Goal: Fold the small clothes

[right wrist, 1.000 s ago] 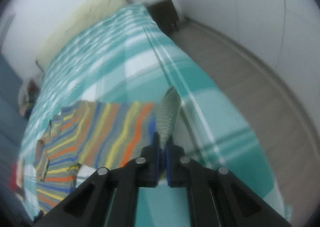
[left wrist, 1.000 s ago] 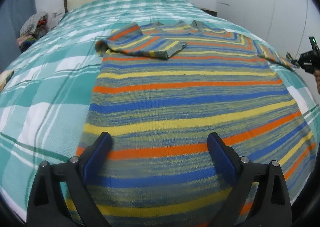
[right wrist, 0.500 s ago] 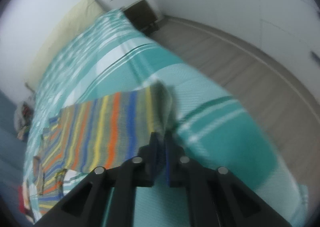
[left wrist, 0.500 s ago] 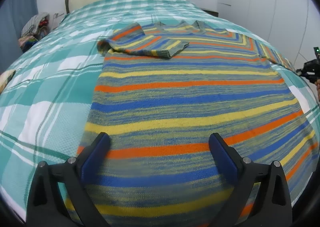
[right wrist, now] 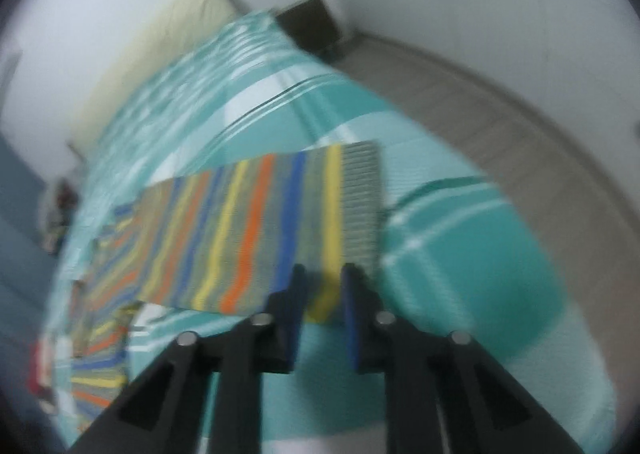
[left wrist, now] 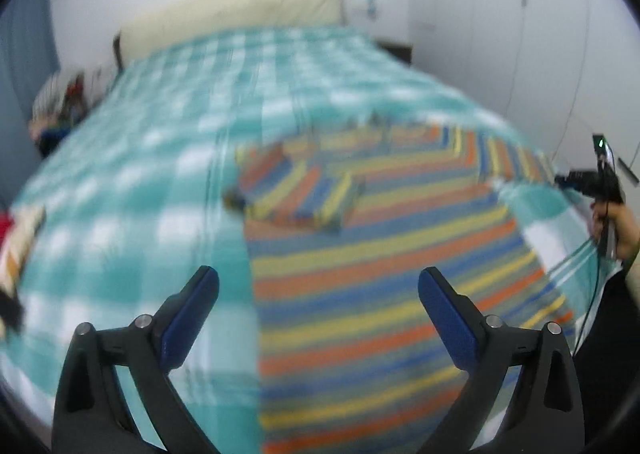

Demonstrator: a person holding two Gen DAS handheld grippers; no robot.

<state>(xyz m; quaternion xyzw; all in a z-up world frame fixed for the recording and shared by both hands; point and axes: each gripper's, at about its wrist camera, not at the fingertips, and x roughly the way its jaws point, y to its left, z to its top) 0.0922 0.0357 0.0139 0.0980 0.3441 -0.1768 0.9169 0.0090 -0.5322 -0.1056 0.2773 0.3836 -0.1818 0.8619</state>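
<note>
A striped sweater (left wrist: 360, 254) in orange, yellow, blue and grey lies flat on the bed. Its left sleeve (left wrist: 296, 197) is folded across the chest. Its right sleeve (right wrist: 256, 221) lies stretched out flat toward the bed's right side, ribbed cuff (right wrist: 360, 197) at the end. My left gripper (left wrist: 318, 290) is open and empty, above the sweater's lower left edge. My right gripper (right wrist: 322, 274) is slightly open at the sleeve's near edge by the cuff, with nothing gripped. It also shows in the left wrist view (left wrist: 588, 181). Both views are blurred.
The bed has a teal and white checked cover (left wrist: 140, 173) and a cream headboard (left wrist: 232, 13). A pile of clothes (left wrist: 60, 109) sits far left. A dark nightstand (right wrist: 312, 25) and wooden floor (right wrist: 500, 93) lie beyond the bed's right side.
My right gripper has opened and let go of the sleeve cuff, which now lies flat on the bed. My left gripper has moved left and back, still open.
</note>
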